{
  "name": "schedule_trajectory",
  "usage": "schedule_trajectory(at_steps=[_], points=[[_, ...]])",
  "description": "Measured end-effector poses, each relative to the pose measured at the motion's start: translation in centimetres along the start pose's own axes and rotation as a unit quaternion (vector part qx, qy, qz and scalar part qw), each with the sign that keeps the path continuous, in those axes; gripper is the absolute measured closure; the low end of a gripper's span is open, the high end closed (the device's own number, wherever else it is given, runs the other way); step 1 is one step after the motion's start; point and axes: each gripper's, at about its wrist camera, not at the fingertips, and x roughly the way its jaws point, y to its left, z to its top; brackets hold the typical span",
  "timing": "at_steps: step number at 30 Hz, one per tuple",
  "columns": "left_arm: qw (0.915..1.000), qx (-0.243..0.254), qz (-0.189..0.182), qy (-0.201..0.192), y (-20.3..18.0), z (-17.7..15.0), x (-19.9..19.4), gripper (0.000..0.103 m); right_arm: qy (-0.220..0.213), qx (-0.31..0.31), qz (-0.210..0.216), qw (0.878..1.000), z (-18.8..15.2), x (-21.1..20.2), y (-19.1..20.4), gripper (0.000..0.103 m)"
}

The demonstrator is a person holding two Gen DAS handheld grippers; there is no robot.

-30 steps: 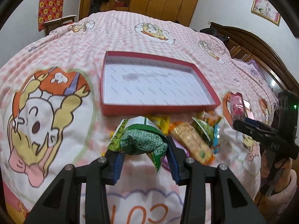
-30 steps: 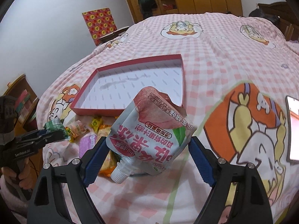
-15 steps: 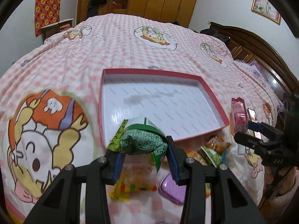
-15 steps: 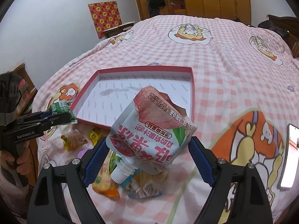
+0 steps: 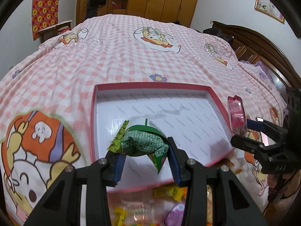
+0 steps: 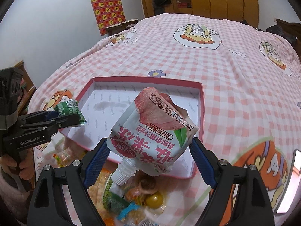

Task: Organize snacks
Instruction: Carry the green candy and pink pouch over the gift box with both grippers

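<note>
A green bag (image 5: 144,141) was held tight in the left gripper (image 5: 145,160), over the near part of the red box (image 5: 93,116). A pink pouch (image 6: 154,137) with a white cap was held in the right gripper (image 6: 150,160), jaws wide around it, over the box's near right corner. The box was laid on the pink bed (image 5: 122,52). More snacks (image 6: 131,197) were piled just before the box.
</note>
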Motion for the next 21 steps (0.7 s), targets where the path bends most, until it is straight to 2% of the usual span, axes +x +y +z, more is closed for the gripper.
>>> schedule_trajectory(at_steps=[9, 21], points=[[0.9999, 0.0, 0.011, 0.001, 0.1, 2.1, 2.6, 0.06, 0.013, -0.006, -0.013, 1.0, 1.4, 2.5, -0.8, 0.015], [0.9999, 0.0, 0.007, 0.008, 0.1, 3.5, 5.3, 0.06, 0.02, -0.011, -0.018, 1.0, 2.3, 5.3, -0.9, 0.015]])
